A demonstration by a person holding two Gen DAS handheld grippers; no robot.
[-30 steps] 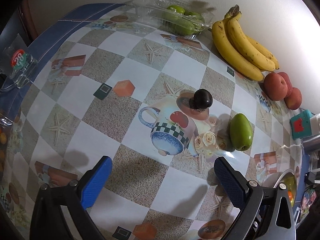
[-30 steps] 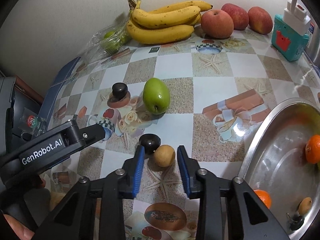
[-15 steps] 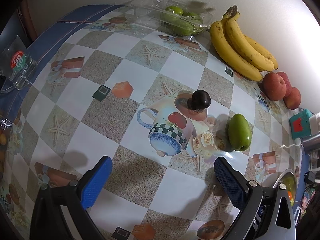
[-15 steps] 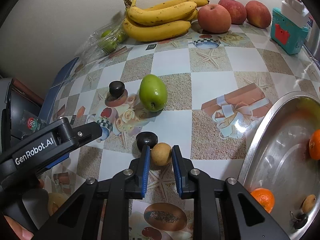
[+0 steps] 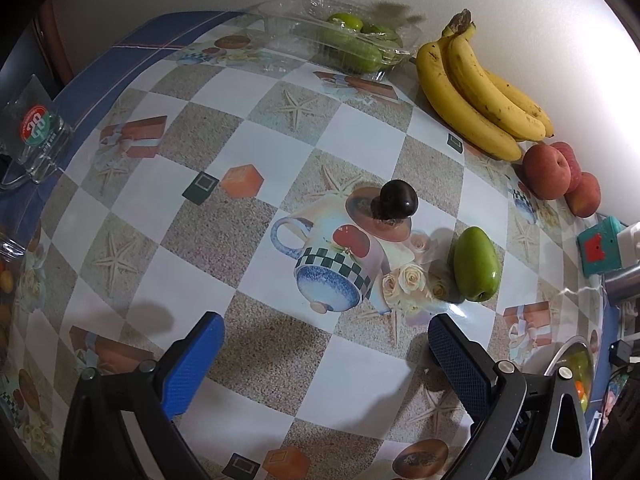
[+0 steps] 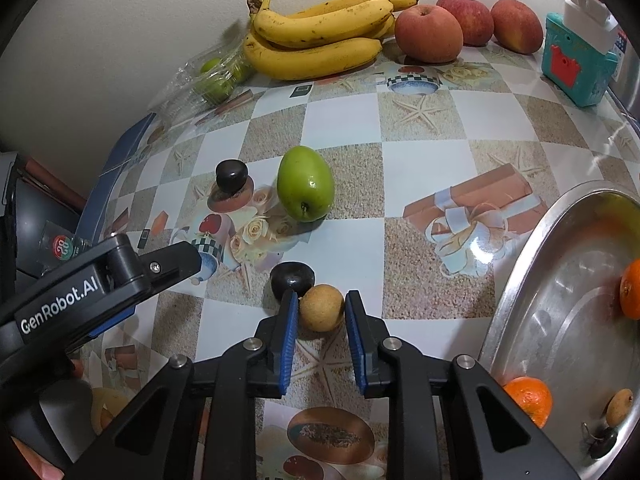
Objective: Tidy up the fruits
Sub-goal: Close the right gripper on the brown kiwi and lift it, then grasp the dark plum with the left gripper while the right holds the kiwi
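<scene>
Closed right gripper pinches tan fruit, unseen from left view.

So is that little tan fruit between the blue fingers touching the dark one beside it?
Touching. In the right wrist view the tan fruit presses against the dark fruit with no tablecloth visible between them, just ahead of the right gripper.

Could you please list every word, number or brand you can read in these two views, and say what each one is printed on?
"GenRobot.AI": white lettering on the side of the left gripper, seen in the right wrist view.
"28": on the round red and green sticker of the glass mug at the table's edge; the small print around it is too blurred to read.
Nothing else legible; the teal toy carries only a red shape.
</scene>
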